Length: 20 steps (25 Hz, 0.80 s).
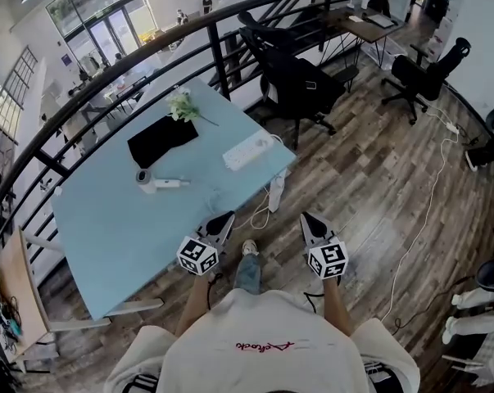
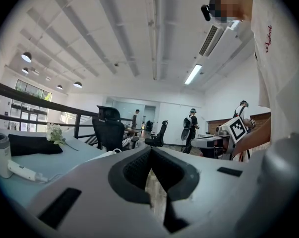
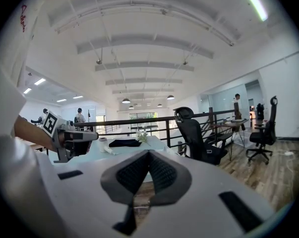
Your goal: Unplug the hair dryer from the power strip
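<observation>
Head view shows my left gripper (image 1: 227,217) and right gripper (image 1: 306,217) shut, empty; I'd pinch the white hair dryer's (image 1: 157,183) rigid plug at the far white power strip (image 1: 247,151), not its limp cord.

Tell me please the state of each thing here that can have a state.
left gripper, shut, empty.
right gripper, shut, empty.
hair dryer, lying on the table, untouched; whether it is plugged in I cannot tell.
power strip, lying flat on the table.
black cloth, lying flat on the table.
</observation>
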### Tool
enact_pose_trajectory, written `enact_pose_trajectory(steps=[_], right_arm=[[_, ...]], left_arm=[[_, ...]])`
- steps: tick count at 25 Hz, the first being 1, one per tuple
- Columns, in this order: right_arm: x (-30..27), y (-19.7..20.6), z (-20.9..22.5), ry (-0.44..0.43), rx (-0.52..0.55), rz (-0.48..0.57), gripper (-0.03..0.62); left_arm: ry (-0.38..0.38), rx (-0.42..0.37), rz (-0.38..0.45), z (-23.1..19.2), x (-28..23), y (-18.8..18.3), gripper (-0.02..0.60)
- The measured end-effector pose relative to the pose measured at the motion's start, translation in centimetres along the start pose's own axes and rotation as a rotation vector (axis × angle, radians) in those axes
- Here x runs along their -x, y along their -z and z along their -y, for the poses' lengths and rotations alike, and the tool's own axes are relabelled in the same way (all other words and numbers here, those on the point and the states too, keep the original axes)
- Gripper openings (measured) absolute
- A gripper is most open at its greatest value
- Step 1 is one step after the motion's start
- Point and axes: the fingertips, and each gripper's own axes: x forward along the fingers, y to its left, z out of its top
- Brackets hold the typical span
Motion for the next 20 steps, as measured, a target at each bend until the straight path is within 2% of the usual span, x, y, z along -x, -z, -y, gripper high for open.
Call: enact_pose_trajectory(steps=[10, 20], right_arm=[[-8.4, -2.3, 2.0, -0.026, 0.019, -0.019, 0.017], [-15.6, -4.7, 4.2, -0.014, 0.023, -0.031, 0.017]], left_arm=[[-0.017, 0.020, 0.015, -7.3, -4.0, -1.7, 0.008], [0.001, 0.041, 0.011, -13.6, -8.8, -3.7, 0.008]])
